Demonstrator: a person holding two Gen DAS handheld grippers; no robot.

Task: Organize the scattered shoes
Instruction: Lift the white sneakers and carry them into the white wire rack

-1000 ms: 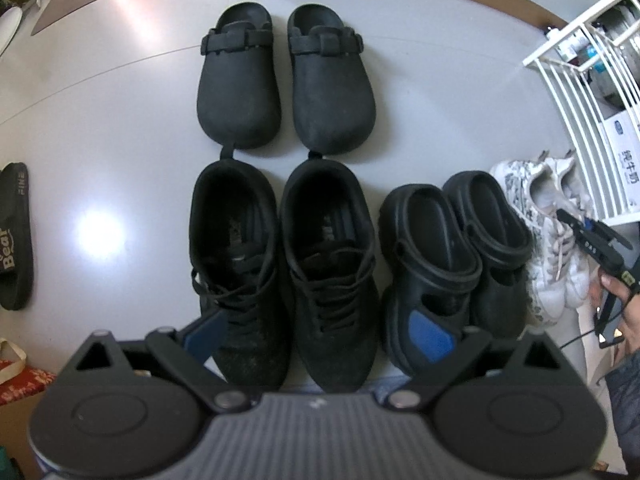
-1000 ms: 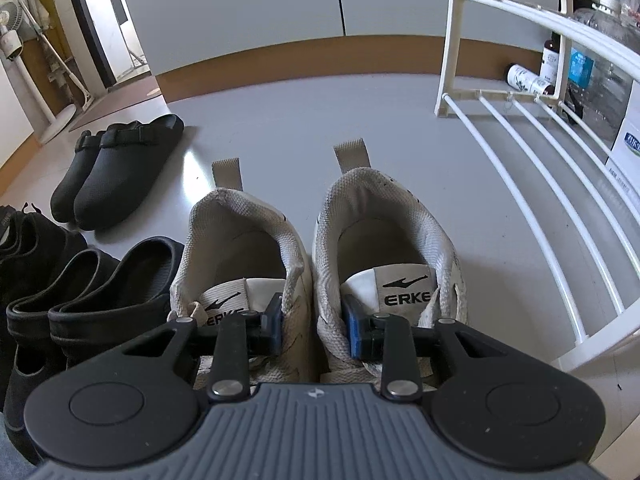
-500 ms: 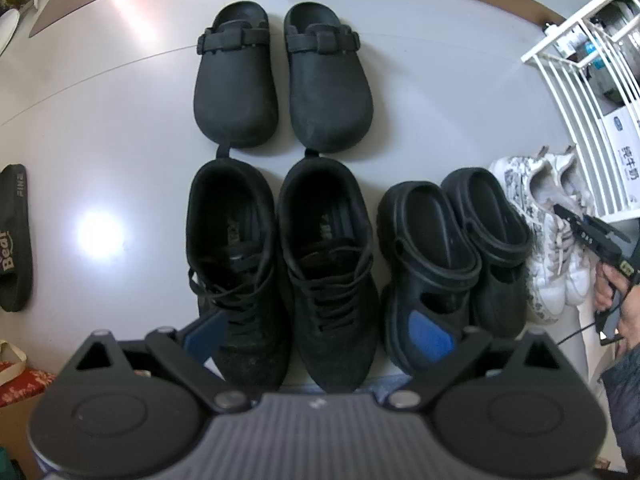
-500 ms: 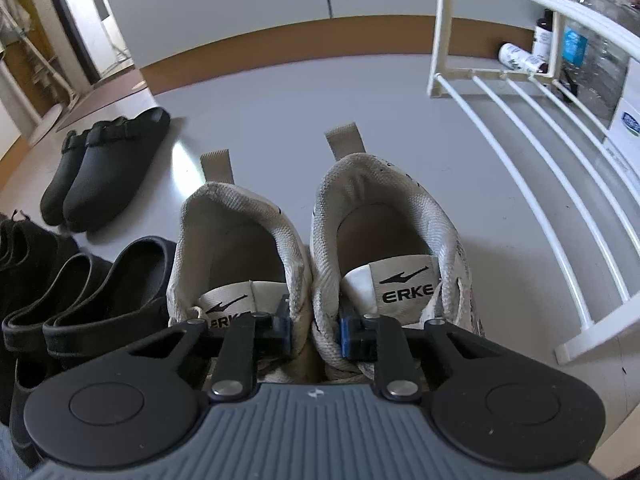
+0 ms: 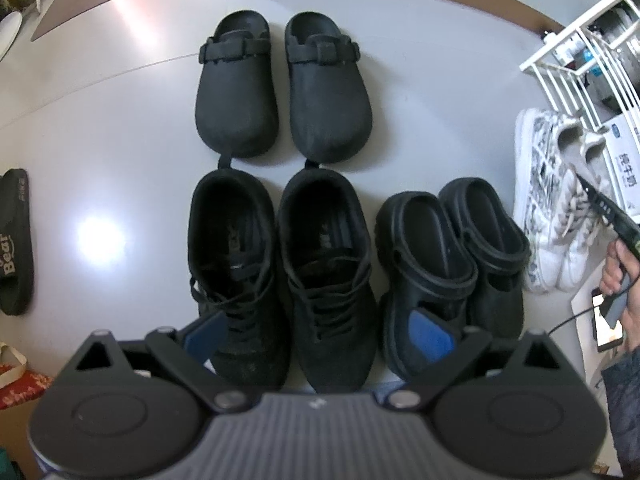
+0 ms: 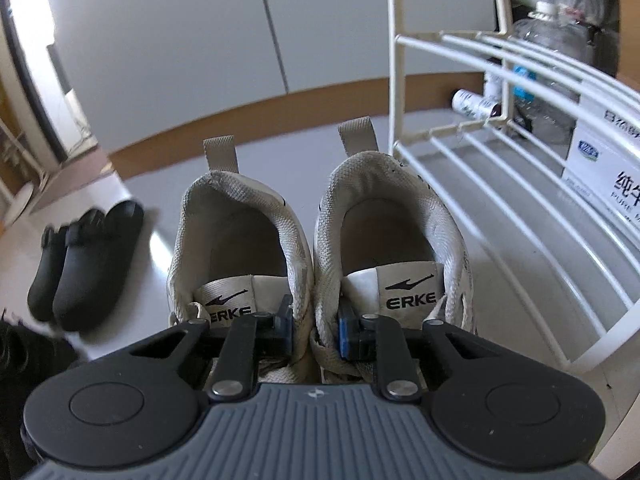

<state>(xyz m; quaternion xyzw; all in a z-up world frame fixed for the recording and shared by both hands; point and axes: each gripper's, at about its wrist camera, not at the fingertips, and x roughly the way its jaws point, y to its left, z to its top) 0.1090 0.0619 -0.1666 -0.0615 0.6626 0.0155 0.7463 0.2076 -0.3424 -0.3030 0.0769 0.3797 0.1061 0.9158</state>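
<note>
- Beside the white wire rack (image 6: 500,216), the right claw (image 6: 314,326) has just been closing and now pinches the touching inner collars of the pair of white mesh sneakers (image 6: 320,240)
- Left of the rack on the grey floor (image 5: 100,140), black foam clogs (image 5: 284,88), black lace-up sneakers (image 5: 280,280) and black rubber sandals (image 5: 448,264) lie paired
- The left claw (image 5: 320,332) hangs spread wide above them, holding nothing

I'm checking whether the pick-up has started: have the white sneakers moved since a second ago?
Yes. In the left wrist view the white sneakers, pinched by the right tongs, have shifted up the frame, away from the black clogs toward the white rack.
</note>
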